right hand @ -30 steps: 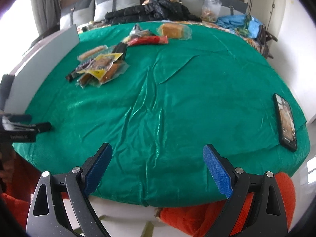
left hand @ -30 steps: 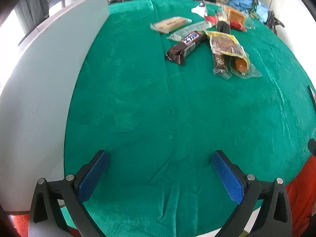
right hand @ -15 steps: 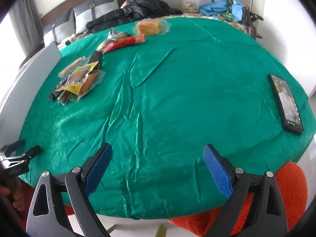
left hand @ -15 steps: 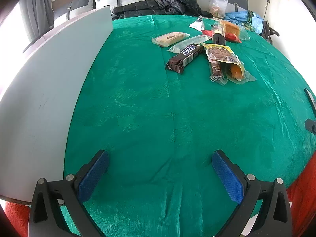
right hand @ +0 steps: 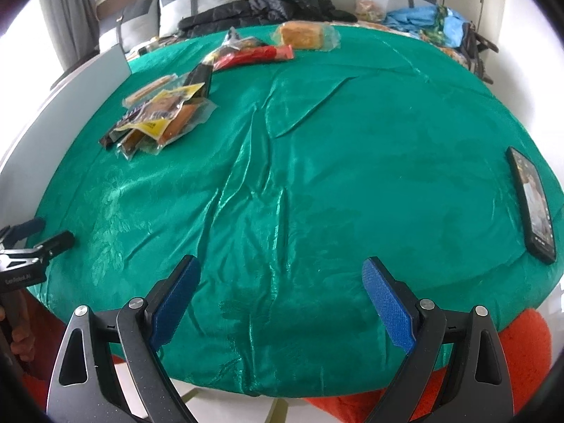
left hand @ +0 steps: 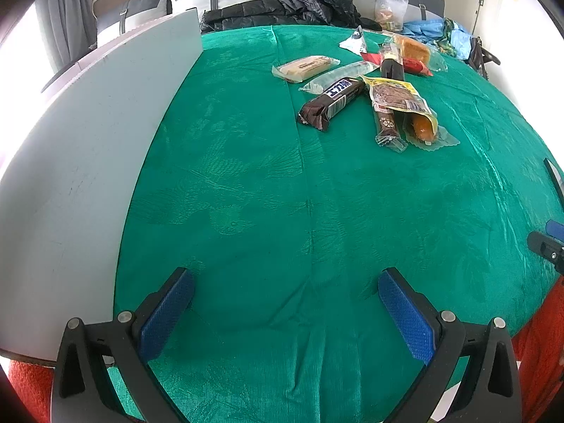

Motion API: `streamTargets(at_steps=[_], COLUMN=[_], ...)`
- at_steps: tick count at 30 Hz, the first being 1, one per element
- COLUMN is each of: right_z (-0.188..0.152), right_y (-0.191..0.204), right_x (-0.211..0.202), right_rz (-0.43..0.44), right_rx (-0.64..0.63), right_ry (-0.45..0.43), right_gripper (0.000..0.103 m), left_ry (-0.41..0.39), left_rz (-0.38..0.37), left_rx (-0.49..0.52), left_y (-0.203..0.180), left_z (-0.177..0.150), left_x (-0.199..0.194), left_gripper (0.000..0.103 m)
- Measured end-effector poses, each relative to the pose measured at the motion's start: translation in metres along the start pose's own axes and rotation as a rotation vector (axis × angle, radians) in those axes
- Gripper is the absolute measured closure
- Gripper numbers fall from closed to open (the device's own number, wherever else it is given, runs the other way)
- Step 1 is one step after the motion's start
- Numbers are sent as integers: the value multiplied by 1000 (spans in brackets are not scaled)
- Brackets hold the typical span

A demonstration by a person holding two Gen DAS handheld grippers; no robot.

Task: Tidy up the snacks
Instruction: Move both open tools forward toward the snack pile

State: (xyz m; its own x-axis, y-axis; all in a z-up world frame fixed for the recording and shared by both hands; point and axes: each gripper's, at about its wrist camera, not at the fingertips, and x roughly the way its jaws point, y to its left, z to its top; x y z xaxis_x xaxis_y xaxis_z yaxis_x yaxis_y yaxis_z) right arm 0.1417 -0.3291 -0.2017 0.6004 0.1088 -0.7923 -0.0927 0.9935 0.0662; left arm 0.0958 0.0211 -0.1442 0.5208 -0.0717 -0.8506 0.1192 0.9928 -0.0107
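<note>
Hovering low at the near edge of the table, both tools are empty and nothing has been picked up yet, so I judge the sorting is only at its opening step, the approach. The left gripper (left hand: pixel 285 303) has its blue pads spread wide over bare green tablecloth (left hand: pixel 246 194), touching nothing I can see; the right gripper (right hand: pixel 282 296) is likewise wide apart and holds nothing, poised above wrinkled cloth near the person's orange clothing. A dark phone (right hand: pixel 532 204) lies flat near the cloth's right edge, well apart from the food. Farther out, the snacks sit in a loose heap on the left half of the table: a dark brown chocolate bar (left hand: pixel 331 102) lies nearest to the left tool, with a yellow-edged packet (left hand: pixel 398 97) just beside it, overlapping a slim brown stick and a clear-wrapped orange sausage (left hand: pixel 423 128). Beyond those are a pale wafer pack (left hand: pixel 303 67), a red packet (right hand: pixel 253 56) and a bagged bread loaf (right hand: pixel 303 35) near the far rim. A grey board (left hand: pixel 88 141) runs along the left side. The next move, as I see it, calls for a long reach forward to the heap, the pads lowered either side of one free-lying wrapper, the chocolate bar being the easiest since nothing rests on its near end.
</note>
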Motion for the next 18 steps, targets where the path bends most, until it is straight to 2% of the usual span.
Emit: streamTargets(at_steps=[18], right_z=[-4], right_y=[7], right_x=[9], right_rz=[-31], right_rx=[-52], right_ry=[41], right_gripper=[7], left_ry=[16], left_rz=[3], left_rx=[-5], left_y=[0], left_z=[3], left_x=[0], left_gripper=[0])
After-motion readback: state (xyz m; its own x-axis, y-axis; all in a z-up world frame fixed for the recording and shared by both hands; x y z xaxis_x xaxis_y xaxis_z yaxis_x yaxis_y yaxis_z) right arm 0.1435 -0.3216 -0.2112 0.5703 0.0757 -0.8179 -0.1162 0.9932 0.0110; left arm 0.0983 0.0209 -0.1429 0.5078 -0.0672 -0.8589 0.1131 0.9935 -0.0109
